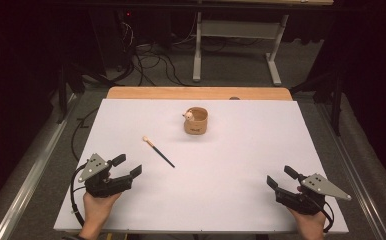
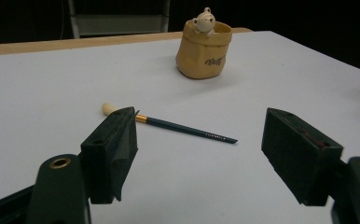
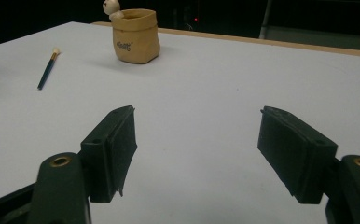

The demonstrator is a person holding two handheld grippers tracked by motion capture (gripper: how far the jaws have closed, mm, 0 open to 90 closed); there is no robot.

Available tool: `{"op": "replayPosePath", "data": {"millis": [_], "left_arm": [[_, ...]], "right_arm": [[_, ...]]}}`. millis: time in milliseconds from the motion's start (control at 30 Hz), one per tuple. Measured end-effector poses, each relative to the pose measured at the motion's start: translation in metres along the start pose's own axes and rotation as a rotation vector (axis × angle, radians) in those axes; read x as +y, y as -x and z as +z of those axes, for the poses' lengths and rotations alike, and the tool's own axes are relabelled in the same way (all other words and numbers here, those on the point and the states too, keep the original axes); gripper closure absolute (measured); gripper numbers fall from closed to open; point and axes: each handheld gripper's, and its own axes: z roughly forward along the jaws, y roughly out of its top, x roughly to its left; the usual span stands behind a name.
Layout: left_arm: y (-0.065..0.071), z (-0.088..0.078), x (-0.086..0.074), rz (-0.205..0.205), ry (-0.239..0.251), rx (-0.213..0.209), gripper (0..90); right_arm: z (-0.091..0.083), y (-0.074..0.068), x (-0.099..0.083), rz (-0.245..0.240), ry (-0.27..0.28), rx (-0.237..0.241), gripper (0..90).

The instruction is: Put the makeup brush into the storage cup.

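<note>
Start of the job, by the look of it: nothing picked up. Paintbrush (image 1: pixel 158 151) lies flat on the white desk (image 1: pixel 231 200), between the left gripper (image 1: pixel 130 166) and the tan pouch-shaped cup (image 1: pixel 196 121) farther back, apart from both. Left gripper's fingers (image 2: pixel 115 149) released, empty, aimed toward the brush. Right gripper (image 1: pixel 279 179) rests low at the near right, fingers likewise spread, holding nothing. Next move likely calls for the left hand to advance, straddle the thin handle and clamp.

brush (image 2: pixel 169 124) ferrule behind left tool (image 2: pixel 199 135)
</note>
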Motion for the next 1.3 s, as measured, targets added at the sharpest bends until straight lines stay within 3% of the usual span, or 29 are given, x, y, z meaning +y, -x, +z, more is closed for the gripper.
{"op": "replayPosePath", "data": {"millis": [1300], "left_arm": [[0.0016,-0.0015,-0.001,0.002,-0.005,0.002,27.0]], "right_arm": [[0.0015,-0.0032,0.0002,-0.015,-0.005,0.01,30.0]]}}
